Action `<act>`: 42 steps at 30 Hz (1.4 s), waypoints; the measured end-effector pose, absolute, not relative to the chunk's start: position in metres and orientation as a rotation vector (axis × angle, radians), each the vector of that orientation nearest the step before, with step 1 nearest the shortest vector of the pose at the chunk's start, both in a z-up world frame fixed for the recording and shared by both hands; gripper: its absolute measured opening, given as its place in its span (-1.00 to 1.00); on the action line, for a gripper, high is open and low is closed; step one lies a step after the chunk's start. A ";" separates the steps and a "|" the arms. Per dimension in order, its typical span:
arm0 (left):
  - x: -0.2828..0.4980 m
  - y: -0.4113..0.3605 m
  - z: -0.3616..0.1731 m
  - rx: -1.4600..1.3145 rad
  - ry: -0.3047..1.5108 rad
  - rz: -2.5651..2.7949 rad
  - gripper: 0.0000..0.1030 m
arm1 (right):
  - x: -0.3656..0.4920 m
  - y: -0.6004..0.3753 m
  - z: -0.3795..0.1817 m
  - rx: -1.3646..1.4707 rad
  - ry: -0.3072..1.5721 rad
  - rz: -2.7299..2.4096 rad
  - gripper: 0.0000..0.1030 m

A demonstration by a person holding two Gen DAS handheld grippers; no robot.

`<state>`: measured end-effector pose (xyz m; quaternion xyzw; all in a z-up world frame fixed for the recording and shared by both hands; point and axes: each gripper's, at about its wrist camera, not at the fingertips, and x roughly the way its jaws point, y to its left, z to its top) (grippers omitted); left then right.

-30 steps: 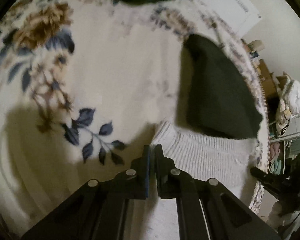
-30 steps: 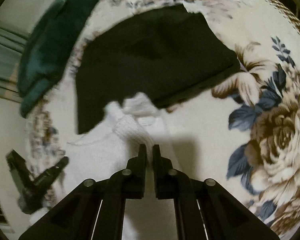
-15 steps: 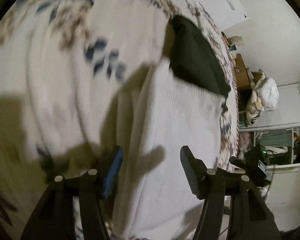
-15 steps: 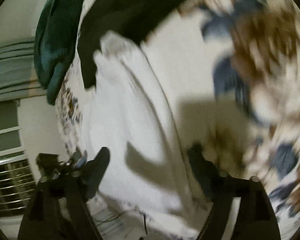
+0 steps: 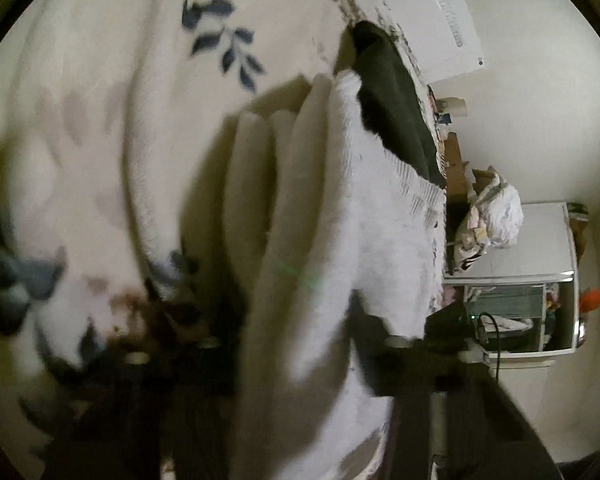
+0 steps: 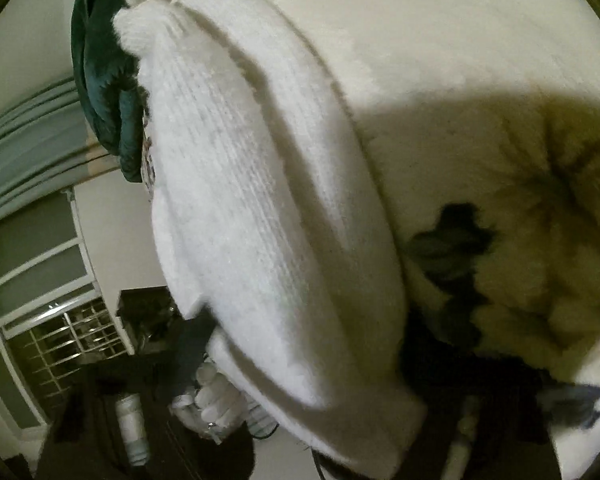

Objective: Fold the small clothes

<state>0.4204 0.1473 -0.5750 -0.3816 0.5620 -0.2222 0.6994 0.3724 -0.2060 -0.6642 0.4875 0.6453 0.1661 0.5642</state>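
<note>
Left wrist view: the white knitted garment (image 5: pixel 320 240) fills the middle, bunched in long folds over the floral blanket (image 5: pixel 100 120).
Left tongs (image 5: pixel 296 344): blurred and dark at the bottom; one finger (image 5: pixel 380 344) shows to the right of the cloth, the other is lost in the dark patch to its left, the garment passing between them. They look spread, with the cloth draped through the gap.
Around: a black garment (image 5: pixel 396 100) lies just past the white one, touching its far edge; a pile of laundry (image 5: pixel 492 216) sits beyond the blanket's edge.

Right wrist view: the white knitted garment (image 6: pixel 260 200) runs from top to bottom as a thick roll, covering the front of the right tongs.
Right tongs: cannot tell whether spread or closed; the cloth hides the fingers.
Around: a dark green garment (image 6: pixel 104 68) beside the far end; floral blanket (image 6: pixel 480 80) to the right; a window grille (image 6: pixel 68 340) at lower left.
</note>
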 end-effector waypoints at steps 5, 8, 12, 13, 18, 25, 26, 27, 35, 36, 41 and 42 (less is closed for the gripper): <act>0.404 0.155 -0.553 -0.891 1.231 -0.488 -0.50 | 0.363 -0.207 -0.642 1.121 1.494 0.356 -0.24; 0.389 0.158 -0.542 -0.893 1.252 -0.489 -0.50 | 0.344 -0.208 -0.624 1.132 1.498 0.376 -0.25; 0.354 0.155 -0.532 -0.828 1.320 -0.479 -0.48 | 0.298 -0.210 -0.609 1.132 1.545 0.397 -0.25; 0.344 0.152 -0.534 -0.795 1.359 -0.467 -0.46 | 0.284 -0.210 -0.609 1.126 1.566 0.389 -0.25; 0.324 0.147 -0.558 -0.749 1.481 -0.363 -0.39 | 0.247 -0.208 -0.634 1.049 1.712 0.287 0.09; 0.333 0.128 -0.510 -0.447 1.413 -0.236 -0.09 | 0.252 -0.204 -0.592 0.751 1.666 0.129 0.44; 0.331 0.124 -0.501 -0.371 1.400 -0.214 0.18 | 0.254 -0.205 -0.583 0.688 1.657 0.093 0.53; 0.333 0.115 -0.490 -0.273 1.386 -0.179 0.43 | 0.256 -0.204 -0.575 0.638 1.647 0.064 0.57; 0.344 0.050 -0.485 -0.044 1.379 -0.188 0.74 | 0.293 -0.213 -0.530 0.497 1.571 -0.071 0.57; 0.345 0.041 -0.492 -0.033 1.387 -0.195 0.74 | 0.294 -0.216 -0.531 0.495 1.569 -0.078 0.57; 0.345 0.010 -0.536 0.078 1.424 -0.183 1.00 | 0.288 -0.219 -0.536 0.438 1.577 -0.099 0.57; 0.346 0.008 -0.540 0.088 1.421 -0.182 1.00 | 0.288 -0.219 -0.536 0.436 1.574 -0.098 0.57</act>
